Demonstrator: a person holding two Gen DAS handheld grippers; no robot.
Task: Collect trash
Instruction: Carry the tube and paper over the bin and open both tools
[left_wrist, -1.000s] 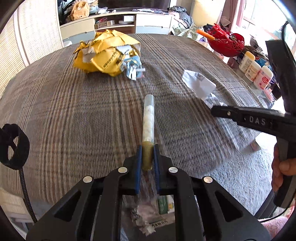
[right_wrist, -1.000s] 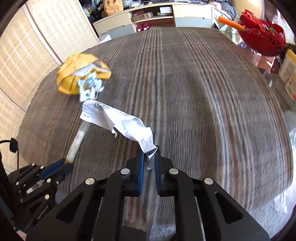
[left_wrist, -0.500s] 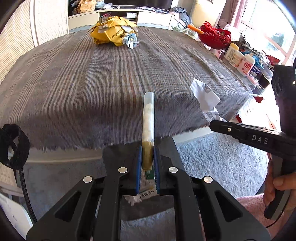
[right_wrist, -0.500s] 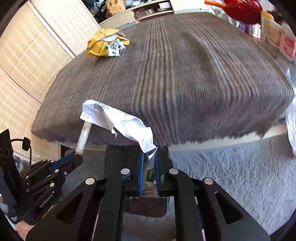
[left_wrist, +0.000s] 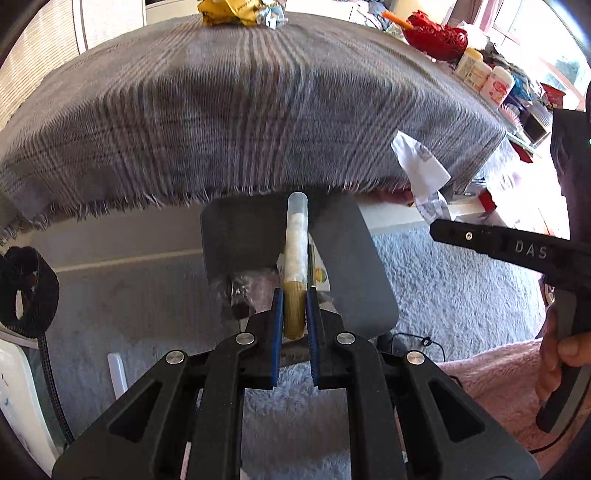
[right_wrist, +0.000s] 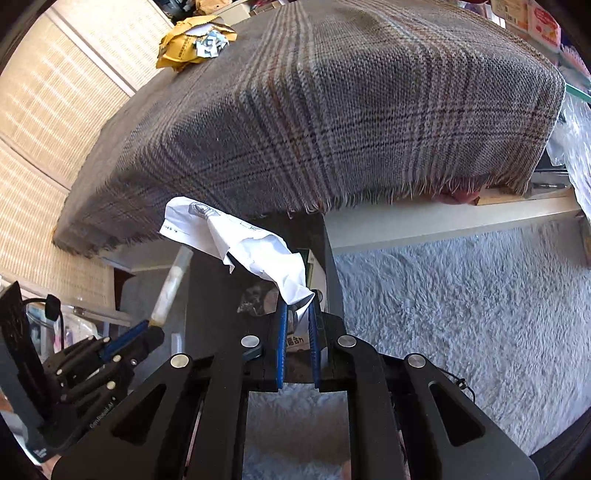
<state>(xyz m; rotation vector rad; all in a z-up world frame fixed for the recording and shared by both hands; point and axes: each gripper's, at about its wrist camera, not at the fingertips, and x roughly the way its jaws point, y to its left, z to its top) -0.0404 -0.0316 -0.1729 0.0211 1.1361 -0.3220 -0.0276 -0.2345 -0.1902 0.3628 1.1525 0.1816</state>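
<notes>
While tube overhangs bin, paper alongside

A plaid blanket with a frayed fringe covers a low bed or table that fills the upper half of both views, above a pale shaggy carpet. Woven cream blinds or screens stand along the left side. On the right, bright daylight falls on a red basket and white jars on a cluttered side surface.
</notes>
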